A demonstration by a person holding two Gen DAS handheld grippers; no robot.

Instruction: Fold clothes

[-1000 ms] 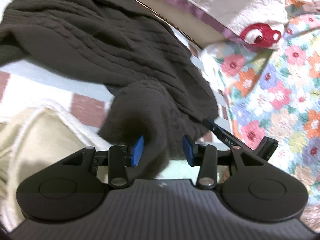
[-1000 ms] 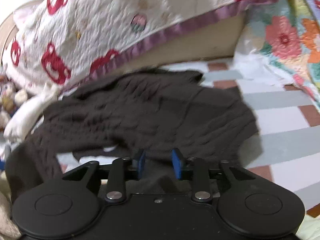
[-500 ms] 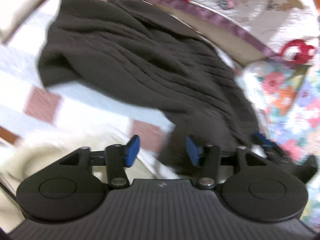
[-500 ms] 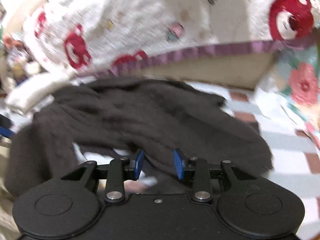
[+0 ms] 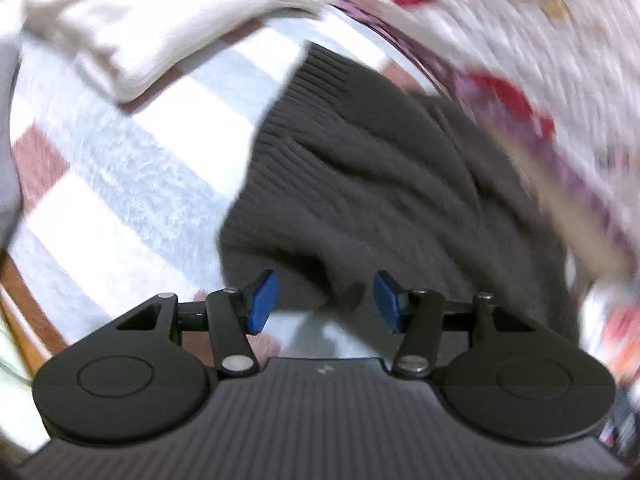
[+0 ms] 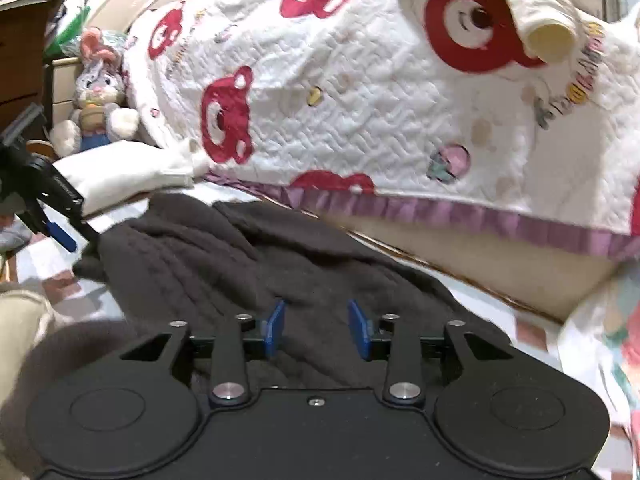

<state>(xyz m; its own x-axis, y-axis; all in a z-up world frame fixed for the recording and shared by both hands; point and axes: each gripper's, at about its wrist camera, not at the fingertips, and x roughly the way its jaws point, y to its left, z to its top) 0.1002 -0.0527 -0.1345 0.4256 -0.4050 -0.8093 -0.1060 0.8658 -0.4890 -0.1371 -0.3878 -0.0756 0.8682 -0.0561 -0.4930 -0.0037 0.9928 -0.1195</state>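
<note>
Coloured lettering on the bear-print quilt (image 6: 400, 92), too blurred to read

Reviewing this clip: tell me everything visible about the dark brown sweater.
The dark brown sweater is a thick cable-knit with a ribbed hem. It lies rumpled, not yet neatly folded, on a checked blanket, its far side beside the bear-print quilt. The left gripper and right gripper hover over it, pads apart, neither pinching the fabric.

One dark knitted sweater (image 6: 224, 264), two grippers (image 6: 316, 332), one stuffed rabbit (image 6: 98, 108), perhaps two quilts (image 6: 360, 100)
</note>
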